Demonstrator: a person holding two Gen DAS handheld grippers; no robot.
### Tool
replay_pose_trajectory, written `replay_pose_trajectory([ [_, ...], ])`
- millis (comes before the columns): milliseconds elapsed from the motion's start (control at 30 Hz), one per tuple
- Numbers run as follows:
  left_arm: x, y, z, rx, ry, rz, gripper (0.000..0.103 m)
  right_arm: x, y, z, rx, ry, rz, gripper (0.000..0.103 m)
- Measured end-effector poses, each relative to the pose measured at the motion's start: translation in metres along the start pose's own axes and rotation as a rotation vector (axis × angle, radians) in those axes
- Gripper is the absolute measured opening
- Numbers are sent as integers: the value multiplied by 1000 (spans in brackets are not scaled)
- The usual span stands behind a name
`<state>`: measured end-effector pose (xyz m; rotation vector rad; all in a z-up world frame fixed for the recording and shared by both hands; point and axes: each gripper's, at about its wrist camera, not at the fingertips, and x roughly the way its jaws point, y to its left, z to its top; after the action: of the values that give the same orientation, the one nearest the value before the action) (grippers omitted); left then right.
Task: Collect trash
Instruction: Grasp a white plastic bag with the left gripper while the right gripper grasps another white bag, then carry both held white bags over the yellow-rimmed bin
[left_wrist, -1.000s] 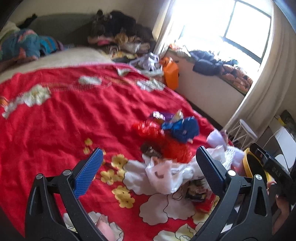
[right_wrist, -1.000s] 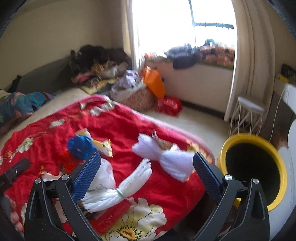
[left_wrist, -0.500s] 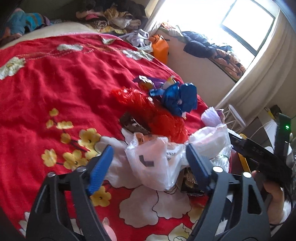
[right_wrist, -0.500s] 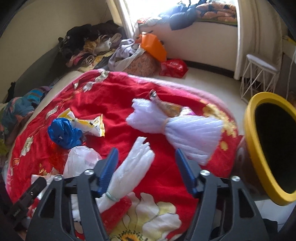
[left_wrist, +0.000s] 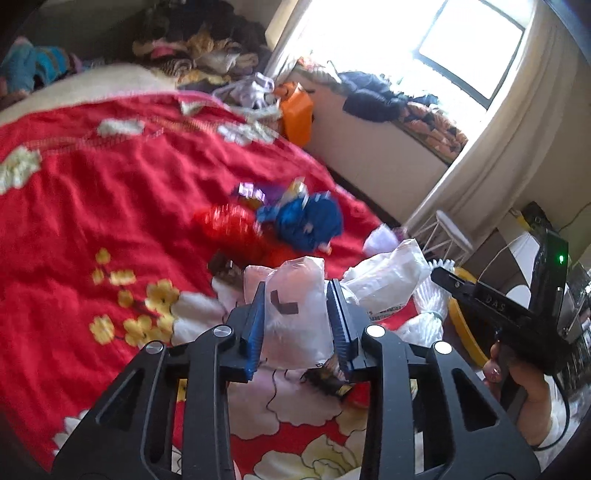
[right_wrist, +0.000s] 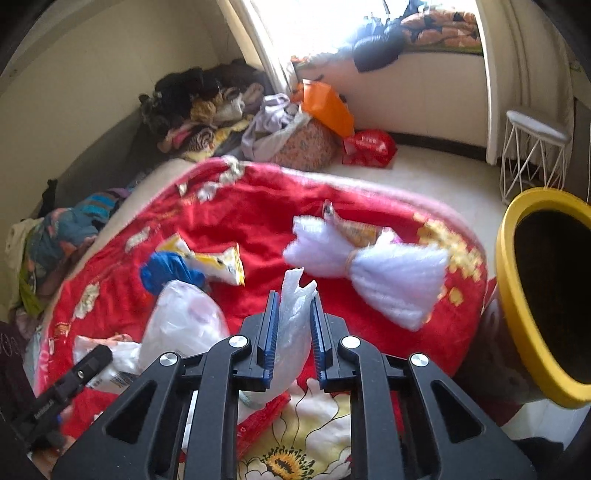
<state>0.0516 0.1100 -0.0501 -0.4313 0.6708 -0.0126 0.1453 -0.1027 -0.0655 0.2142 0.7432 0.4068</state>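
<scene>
Trash lies on a red flowered blanket (left_wrist: 110, 221). My left gripper (left_wrist: 295, 291) is shut on a white plastic bag (left_wrist: 295, 314) with a dark mark. My right gripper (right_wrist: 293, 299) is shut on a clear crinkled plastic bundle (right_wrist: 295, 325); from the left wrist view it is the black tool at the right edge. Other trash: a blue crumpled bag (left_wrist: 308, 219) (right_wrist: 166, 269), a red wrapper (left_wrist: 229, 225), a yellow snack packet (right_wrist: 218, 262) and a white tied plastic bundle (right_wrist: 373, 266). A yellow-rimmed bin (right_wrist: 517, 295) stands beside the bed at the right.
Piles of clothes (right_wrist: 207, 107) lie at the head of the bed. An orange bag (right_wrist: 325, 103) and a red bag (right_wrist: 369, 147) sit on the floor. A white wire stool (right_wrist: 532, 155) stands near the curtain. More clothes lie on the window sill (left_wrist: 388, 99).
Both grippers moved down onto the trash and closed: the left on the white plastic bag, the right on the clear plastic bundle.
</scene>
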Motion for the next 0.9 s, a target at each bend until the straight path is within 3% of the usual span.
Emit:
replay_pose_trajectory([
  [233,-9,-29,20,60,-51,-17,24,-40,-15,21,-25,-137,-58,16],
  [500,12,-82,25,127,-10,-69,24,-73,-59,35,33,-243,-150,16],
  [900,47,-145,15,226,39,-121,24,-111,-149,34,159,-347,-358,16],
])
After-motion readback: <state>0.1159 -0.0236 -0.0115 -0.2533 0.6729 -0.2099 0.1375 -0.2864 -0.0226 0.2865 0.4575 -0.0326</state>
